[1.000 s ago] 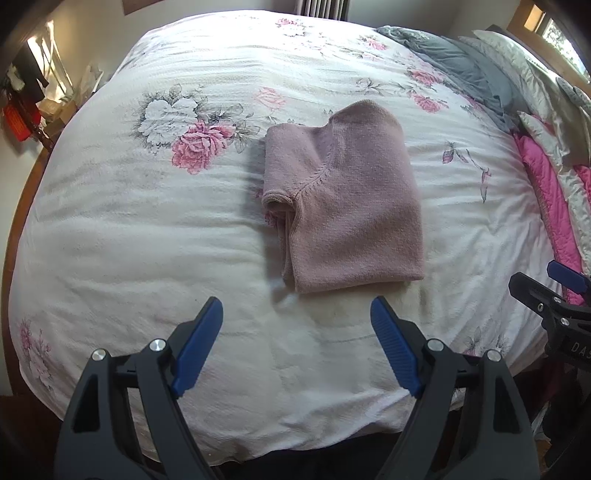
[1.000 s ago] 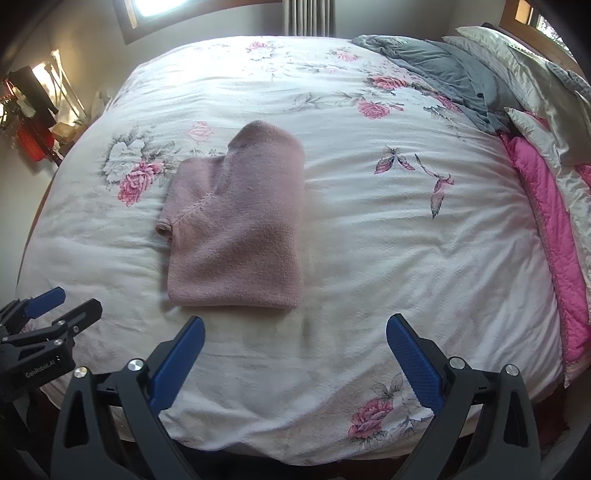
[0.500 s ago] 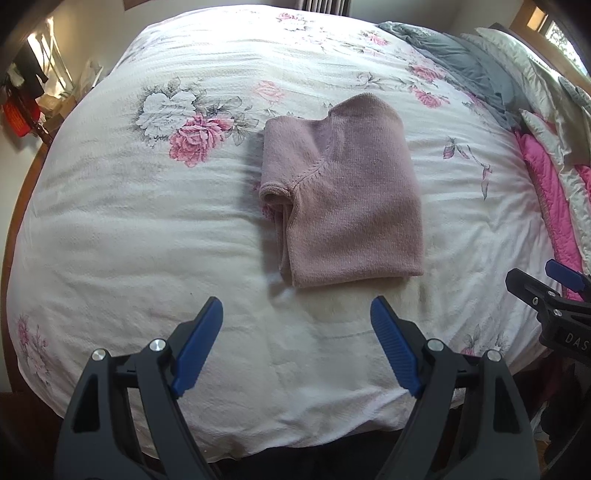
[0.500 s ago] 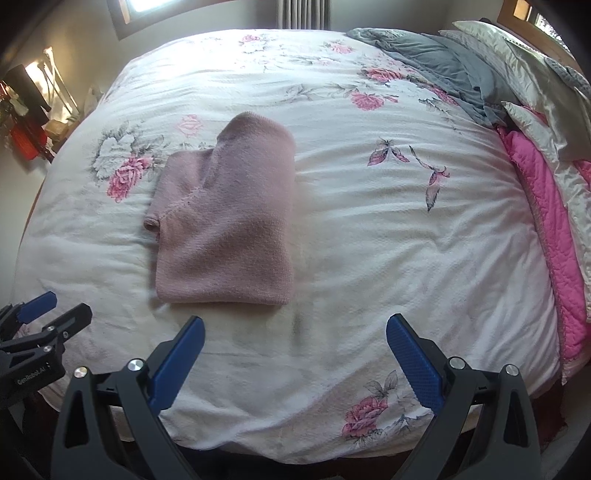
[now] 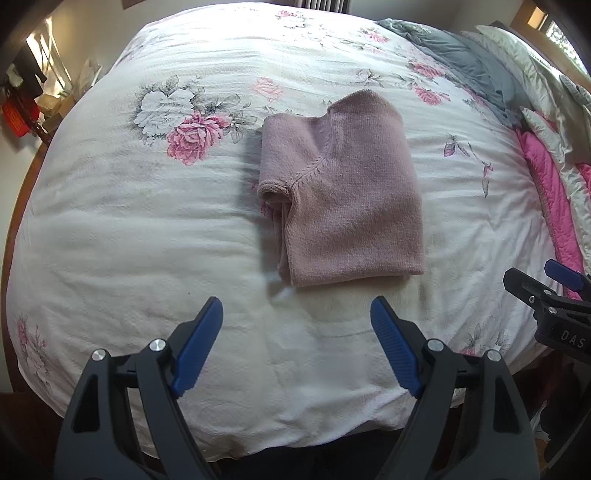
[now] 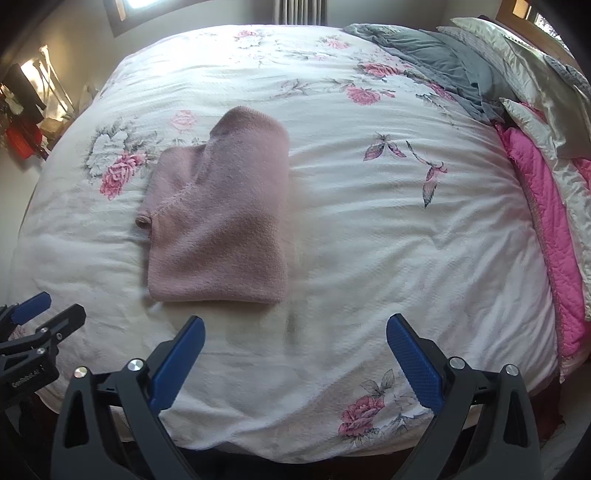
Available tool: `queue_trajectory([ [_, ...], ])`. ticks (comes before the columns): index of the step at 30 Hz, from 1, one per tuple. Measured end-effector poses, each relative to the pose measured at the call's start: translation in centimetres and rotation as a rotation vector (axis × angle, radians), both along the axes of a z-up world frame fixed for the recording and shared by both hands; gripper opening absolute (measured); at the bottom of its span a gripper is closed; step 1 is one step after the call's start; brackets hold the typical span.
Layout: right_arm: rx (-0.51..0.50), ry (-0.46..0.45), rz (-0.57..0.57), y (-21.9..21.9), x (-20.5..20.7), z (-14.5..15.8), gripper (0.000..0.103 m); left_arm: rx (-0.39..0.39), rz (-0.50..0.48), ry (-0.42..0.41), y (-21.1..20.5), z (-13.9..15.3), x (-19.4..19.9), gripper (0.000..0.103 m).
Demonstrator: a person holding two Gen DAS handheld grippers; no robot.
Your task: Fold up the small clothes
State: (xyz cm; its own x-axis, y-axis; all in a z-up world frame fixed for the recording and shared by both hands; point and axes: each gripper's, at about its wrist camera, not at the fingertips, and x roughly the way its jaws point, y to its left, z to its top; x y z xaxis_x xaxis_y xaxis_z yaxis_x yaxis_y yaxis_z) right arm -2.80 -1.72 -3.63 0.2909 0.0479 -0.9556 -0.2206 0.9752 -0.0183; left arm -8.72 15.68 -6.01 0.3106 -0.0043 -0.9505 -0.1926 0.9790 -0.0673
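Only the right view shows the window (image 6: 127,5) beyond the folded sweater (image 6: 218,218)

Right gripper (image 5: 554,291) runs off my left view's edge; jaw state unreadable. Bedside clutter (image 5: 26,99) too small and glary to identify. Sweater's (image 5: 343,199) underlayers hidden, probably a tucked sleeve.

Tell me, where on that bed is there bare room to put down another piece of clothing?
The widest bare stretch of floral duvet lies between the folded pink sweater and the pink quilt. Another lies between the sweater and the bed's near edge. The far right corner is crowded with a grey garment and pillows.
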Motion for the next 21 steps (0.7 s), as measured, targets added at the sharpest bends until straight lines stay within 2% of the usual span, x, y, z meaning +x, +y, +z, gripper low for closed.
queue_trajectory([
  [4, -0.002, -0.003, -0.004, -0.23, 0.09, -0.09, 0.099, 0.001, 0.0, 0.002, 0.11, -0.07, 0.11, 0.081],
  [11, -0.05, -0.06, -0.001, -0.07, -0.12, 0.16, 0.099, 0.001, 0.002, 0.004, 0.14, -0.22, 0.23, 0.081],
  [21, -0.031, -0.016, -0.013, -0.44, 0.3, -0.41, 0.099, 0.0, 0.004, 0.003, 0.07, -0.24, 0.22, 0.082],
])
